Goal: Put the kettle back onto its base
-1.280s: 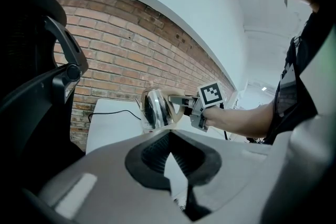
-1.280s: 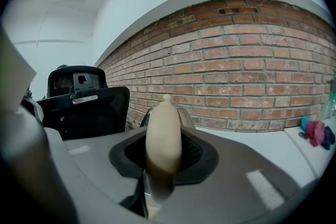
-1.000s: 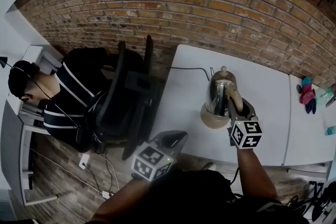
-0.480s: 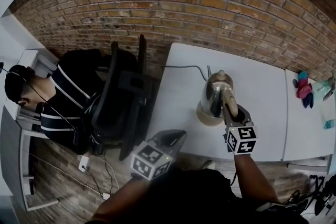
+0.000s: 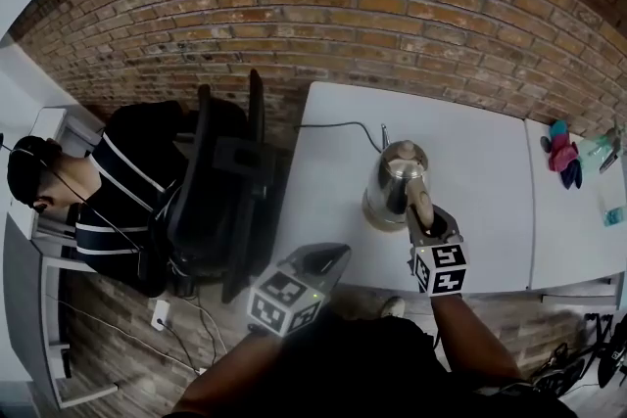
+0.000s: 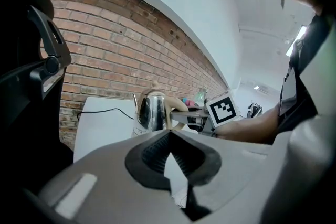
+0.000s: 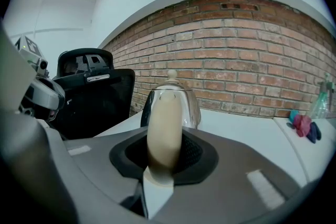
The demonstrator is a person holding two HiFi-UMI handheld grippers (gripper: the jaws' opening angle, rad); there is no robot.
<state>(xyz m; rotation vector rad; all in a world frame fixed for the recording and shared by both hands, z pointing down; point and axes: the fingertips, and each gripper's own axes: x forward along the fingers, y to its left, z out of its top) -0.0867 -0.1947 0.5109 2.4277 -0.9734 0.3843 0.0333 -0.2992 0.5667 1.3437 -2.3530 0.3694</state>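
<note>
Item-wise: kettle (image 5: pixel 397 173), polished steel with a knobbed lid, upright near the middle of the white desk (image 5: pixel 480 162). Directly beneath it lies its round beige base (image 5: pixel 376 218); whether the kettle is fully seated on it cannot be told. A black cable (image 5: pixel 338 124) runs across the desk toward the base.

Right gripper (image 5: pixel 421 212): jaws clamped on the kettle's beige handle (image 7: pixel 164 123), one pad on each side of it.

Left gripper (image 5: pixel 331 256): held off the desk's near edge, well apart from the kettle, jaws together with nothing between them.

Surroundings: black office chair (image 5: pixel 230 181) beside the desk's left end; a seated person (image 5: pixel 118 191) in a dark striped top beyond it; brick wall (image 5: pixel 343 5) behind.
</note>
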